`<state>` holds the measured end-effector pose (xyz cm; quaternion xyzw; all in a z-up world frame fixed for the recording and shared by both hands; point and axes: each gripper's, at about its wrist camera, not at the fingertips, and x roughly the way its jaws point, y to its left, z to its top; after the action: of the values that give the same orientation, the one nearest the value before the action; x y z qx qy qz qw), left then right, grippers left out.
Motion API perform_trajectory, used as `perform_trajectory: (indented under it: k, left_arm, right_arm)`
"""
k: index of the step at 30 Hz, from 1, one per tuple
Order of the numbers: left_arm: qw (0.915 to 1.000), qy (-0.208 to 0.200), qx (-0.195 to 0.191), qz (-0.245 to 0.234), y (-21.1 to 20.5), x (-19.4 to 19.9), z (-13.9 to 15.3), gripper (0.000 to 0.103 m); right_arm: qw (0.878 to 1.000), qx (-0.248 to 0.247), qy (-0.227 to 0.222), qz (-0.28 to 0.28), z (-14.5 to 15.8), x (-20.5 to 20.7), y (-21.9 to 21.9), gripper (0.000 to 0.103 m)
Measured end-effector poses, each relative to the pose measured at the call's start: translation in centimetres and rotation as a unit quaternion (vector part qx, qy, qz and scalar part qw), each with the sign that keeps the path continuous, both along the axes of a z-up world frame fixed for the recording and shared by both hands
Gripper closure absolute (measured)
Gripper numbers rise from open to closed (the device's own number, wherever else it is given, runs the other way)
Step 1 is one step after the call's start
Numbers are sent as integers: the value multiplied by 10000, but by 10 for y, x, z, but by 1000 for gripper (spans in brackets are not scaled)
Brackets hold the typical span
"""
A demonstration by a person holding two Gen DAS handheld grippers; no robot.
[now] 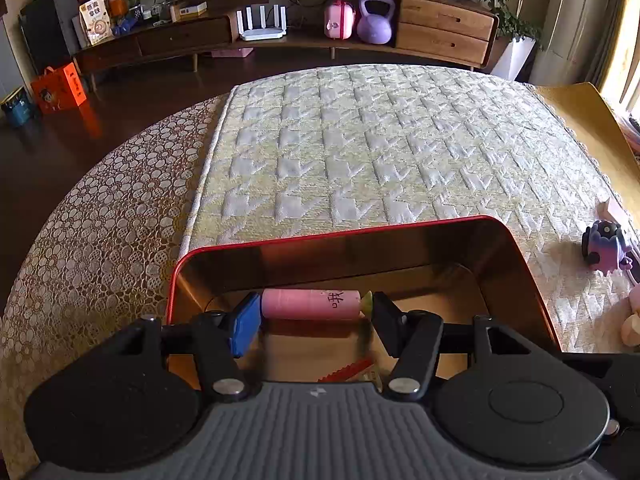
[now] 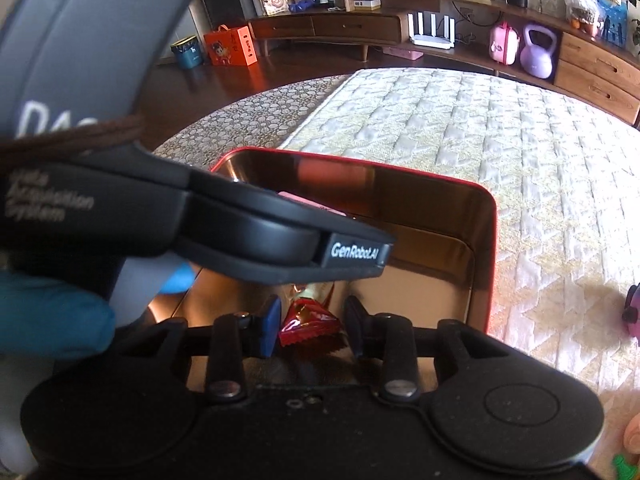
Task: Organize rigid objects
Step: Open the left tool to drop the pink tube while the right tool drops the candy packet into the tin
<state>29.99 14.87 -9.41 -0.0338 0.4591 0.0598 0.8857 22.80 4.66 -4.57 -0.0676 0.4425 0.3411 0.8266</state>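
Note:
A red tin box (image 1: 344,234) with a shiny gold inside sits on the quilted mat; it also shows in the right wrist view (image 2: 490,240). My left gripper (image 1: 314,318) is inside the box, shut on the ends of a pink cylinder (image 1: 312,304) with a green tip, held crosswise. A red foil packet (image 1: 346,372) lies under it on the box floor. My right gripper (image 2: 310,326) is over the box's near end, its fingers around the red foil packet (image 2: 308,322). The left gripper's body (image 2: 240,236) crosses that view and hides most of the pink cylinder (image 2: 304,202).
A purple toy (image 1: 606,248) and pinkish objects (image 1: 632,320) lie on the mat right of the box. A lace tablecloth (image 1: 100,220) covers the round table's left part. A wooden sideboard (image 1: 440,28) stands across the room.

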Motion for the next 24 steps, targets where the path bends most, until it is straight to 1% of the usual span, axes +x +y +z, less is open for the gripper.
perform_trajectory:
  k: [1, 3, 4, 8, 13, 15, 19, 24]
  left_arm:
    - [10000, -4, -43, 21, 1, -1, 1, 42]
    - [9999, -18, -128, 46, 2, -4, 3, 36]
    - [9999, -25, -144, 62, 2, -6, 4, 36]
    - [9998, -44, -164, 133, 4, -13, 8, 36]
    - [9996, -125, -147, 199, 5, -24, 18, 36]
    - [9995, -176, -187, 197, 4, -30, 21, 36]
    - [9992, -268, -166, 246, 1, -41, 31, 36]
    - [9988, -368, -241, 199, -4, -54, 44, 36]
  right_arm:
    - [10000, 19, -13, 6, 1, -2, -1, 69]
    - [10000, 62, -16, 22, 3, -4, -4, 68]
    - [10000, 76, -20, 35, 4, -6, -5, 67]
    - [9998, 161, -62, 72, 11, -15, -10, 59]
    - [9995, 302, -62, 24, 20, -21, -20, 53]
    - [9994, 328, -82, -12, 25, -21, -23, 48]
    - [9991, 394, -153, -42, 33, -27, -30, 46]
    - [9985, 487, -231, -119, 43, -34, -40, 40]
